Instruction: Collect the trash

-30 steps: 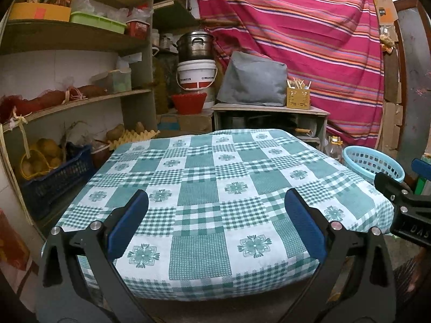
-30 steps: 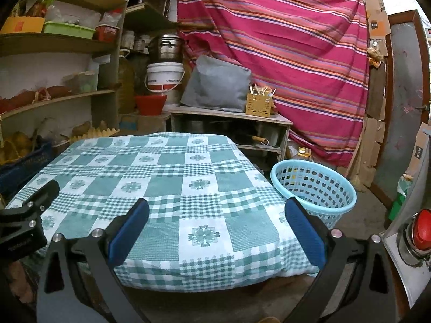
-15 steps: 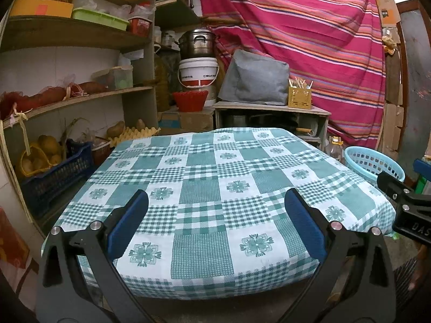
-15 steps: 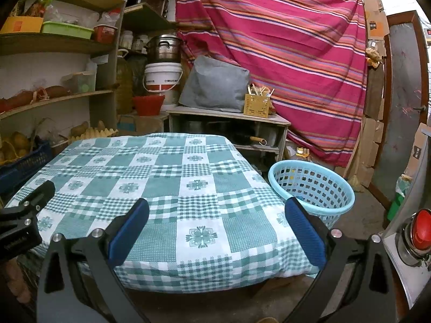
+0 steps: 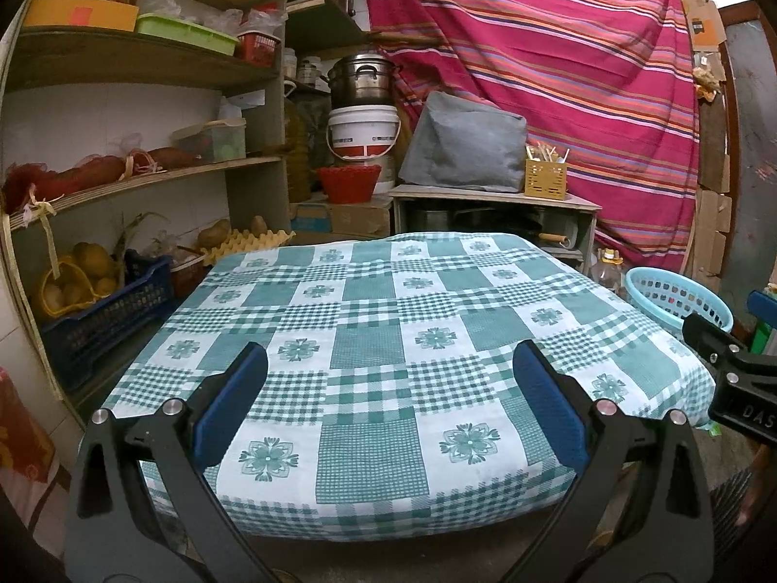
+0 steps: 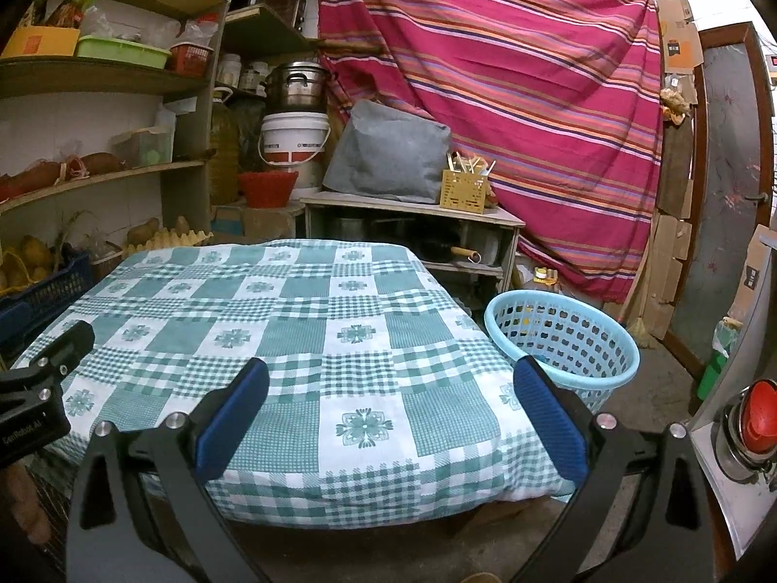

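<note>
Both the left gripper point(image 5: 388, 393) and right gripper point(image 6: 391, 405) gape empty over the bare tablecloth point(image 5: 388, 320), no trash visible anywhere, basket point(image 6: 563, 340) at right-centre, so collecting looks finished or unstarted.

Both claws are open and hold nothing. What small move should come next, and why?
Probably pause and look around. The checked tablecloth shows no trash, and the left claw and right claw are open and hold nothing. The blue basket stands on the floor to the table's right.

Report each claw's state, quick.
Left claw: open, holding nothing, above the checked tablecloth.
Right claw: open, holding nothing, blue basket beside it.
</note>
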A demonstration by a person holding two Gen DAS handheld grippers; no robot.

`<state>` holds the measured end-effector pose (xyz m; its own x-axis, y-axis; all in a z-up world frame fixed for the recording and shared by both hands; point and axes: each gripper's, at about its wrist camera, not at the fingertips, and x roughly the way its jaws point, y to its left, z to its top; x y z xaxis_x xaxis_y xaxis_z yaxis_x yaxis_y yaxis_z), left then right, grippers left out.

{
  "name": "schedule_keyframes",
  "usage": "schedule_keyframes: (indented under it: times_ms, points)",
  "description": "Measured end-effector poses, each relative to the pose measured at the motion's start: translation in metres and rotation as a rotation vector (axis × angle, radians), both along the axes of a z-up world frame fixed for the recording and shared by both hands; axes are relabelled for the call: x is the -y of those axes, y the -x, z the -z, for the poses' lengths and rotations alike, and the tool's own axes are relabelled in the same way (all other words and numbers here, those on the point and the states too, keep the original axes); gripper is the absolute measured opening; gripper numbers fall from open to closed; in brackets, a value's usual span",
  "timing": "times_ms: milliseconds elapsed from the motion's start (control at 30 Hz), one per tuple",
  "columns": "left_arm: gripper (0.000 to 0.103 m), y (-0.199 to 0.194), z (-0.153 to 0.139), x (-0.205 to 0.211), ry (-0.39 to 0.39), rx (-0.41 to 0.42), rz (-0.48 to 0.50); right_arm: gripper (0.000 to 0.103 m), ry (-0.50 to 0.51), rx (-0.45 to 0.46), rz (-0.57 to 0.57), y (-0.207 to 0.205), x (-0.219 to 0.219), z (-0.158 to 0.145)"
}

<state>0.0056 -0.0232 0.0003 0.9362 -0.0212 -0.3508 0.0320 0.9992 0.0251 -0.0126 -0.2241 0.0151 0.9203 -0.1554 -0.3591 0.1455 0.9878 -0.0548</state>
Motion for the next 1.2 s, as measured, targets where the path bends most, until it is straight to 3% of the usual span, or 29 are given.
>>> schedule_keyframes:
  times_ms: [1200]
  points:
    - [0.098, 0.004, -0.004, -0.012, -0.002, 0.014, -0.031, 0.098, 0.020, 0.005, -0.018, -0.006, -0.003, -0.003]
